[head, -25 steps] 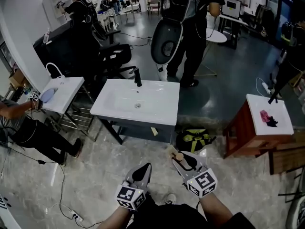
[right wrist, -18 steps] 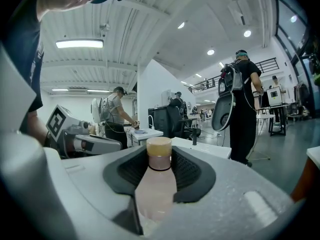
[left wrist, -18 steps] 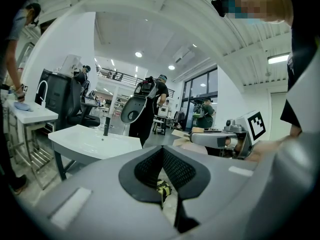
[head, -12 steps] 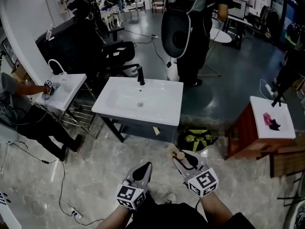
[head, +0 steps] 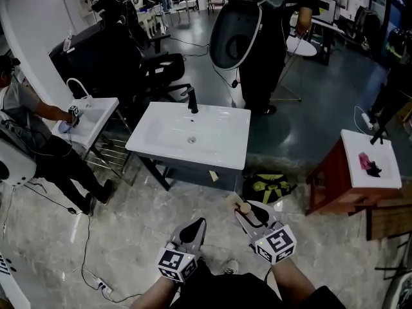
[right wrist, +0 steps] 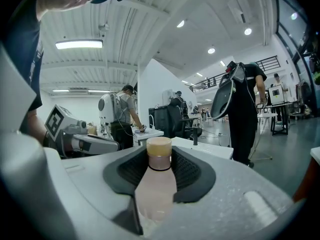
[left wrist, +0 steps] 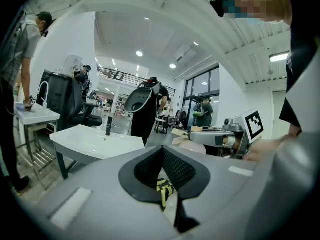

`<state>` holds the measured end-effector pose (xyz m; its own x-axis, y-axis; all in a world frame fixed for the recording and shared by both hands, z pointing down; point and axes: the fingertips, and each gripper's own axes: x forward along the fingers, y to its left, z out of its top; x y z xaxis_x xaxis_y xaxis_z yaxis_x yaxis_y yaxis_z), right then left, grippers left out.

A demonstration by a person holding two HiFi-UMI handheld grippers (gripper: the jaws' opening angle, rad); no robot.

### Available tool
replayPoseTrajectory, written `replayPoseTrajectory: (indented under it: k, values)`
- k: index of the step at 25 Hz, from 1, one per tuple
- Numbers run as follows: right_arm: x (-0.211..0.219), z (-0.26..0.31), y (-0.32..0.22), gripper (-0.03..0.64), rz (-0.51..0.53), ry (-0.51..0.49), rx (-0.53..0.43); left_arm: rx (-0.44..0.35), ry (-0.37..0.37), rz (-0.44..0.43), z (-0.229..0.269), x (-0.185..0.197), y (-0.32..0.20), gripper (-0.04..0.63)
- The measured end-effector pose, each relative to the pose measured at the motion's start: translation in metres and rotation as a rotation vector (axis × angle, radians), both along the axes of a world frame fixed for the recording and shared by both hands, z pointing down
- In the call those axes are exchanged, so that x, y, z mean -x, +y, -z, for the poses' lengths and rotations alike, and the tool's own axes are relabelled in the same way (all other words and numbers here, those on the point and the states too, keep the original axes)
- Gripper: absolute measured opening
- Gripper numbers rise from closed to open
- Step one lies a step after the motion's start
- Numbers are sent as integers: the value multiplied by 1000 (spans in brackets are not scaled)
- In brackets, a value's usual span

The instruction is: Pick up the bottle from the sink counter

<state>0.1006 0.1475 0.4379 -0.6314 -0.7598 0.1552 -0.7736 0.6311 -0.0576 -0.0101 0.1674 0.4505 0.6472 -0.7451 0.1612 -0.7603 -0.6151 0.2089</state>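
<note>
At far left a person [head: 29, 124] bends over a small basin [head: 96, 116] on a wire stand, one hand reaching over its rim; near the bottom edge the left tool [head: 197, 225] is clenched, its two jaws meeting at the tips with nothing gripped, only a strip of the floor [head: 129, 230] showing through the gap behind them; ahead of it stands the sink [head: 222, 150], a white rectangular surface on a dark frame, its shallow bowl sunk in the middle and a black tap [head: 192, 100] upright at the far rim.

The bottle [head: 242, 206] is not on that surface; it sits in the right tool [head: 248, 212], well apart from the sink and over the floor; the jaws press on both sides of its pale pinkish body; its long axis runs along the jaws, and the tan cap sticks out past the tips, pointing away from the holder and toward the sink's near right corner.

Just beyond the cap a bag [head: 267, 187] with yellow-green straps lies on the floor; at far right a red-brown cabinet [head: 331, 185] has a white top carrying a pink thing [head: 365, 162].
</note>
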Motion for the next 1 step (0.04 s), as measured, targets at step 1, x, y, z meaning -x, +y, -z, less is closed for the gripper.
replayPoseTrajectory:
  k: [1]
  values:
    - [0,1,-1,141,-1,1,0,1,0,0,0,0,-1,3]
